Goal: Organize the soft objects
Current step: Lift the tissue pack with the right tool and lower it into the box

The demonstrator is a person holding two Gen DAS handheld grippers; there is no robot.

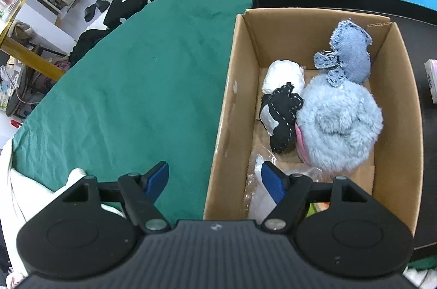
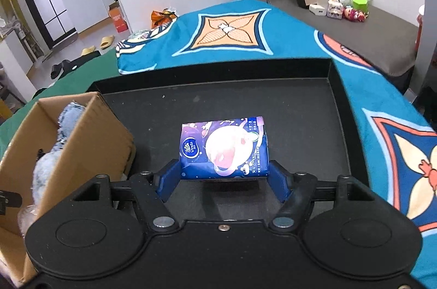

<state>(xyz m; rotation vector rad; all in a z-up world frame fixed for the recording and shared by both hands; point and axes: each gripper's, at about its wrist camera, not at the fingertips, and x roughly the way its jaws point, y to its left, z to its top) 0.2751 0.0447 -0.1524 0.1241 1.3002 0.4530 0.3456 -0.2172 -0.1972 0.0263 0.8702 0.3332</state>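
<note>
The tissue pack [image 2: 224, 148] reads "Vinda" on its purple, planet-printed wrap; the right gripper [image 2: 224, 178] clamps its near end above the black tray [image 2: 314, 109]; the cardboard box [image 2: 90, 149] sits at nine o'clock; the left gripper [image 1: 215, 181] hangs spread and empty over the box's near-left wall, the fluffy blue plush [image 1: 340, 125] at one o'clock.
</note>
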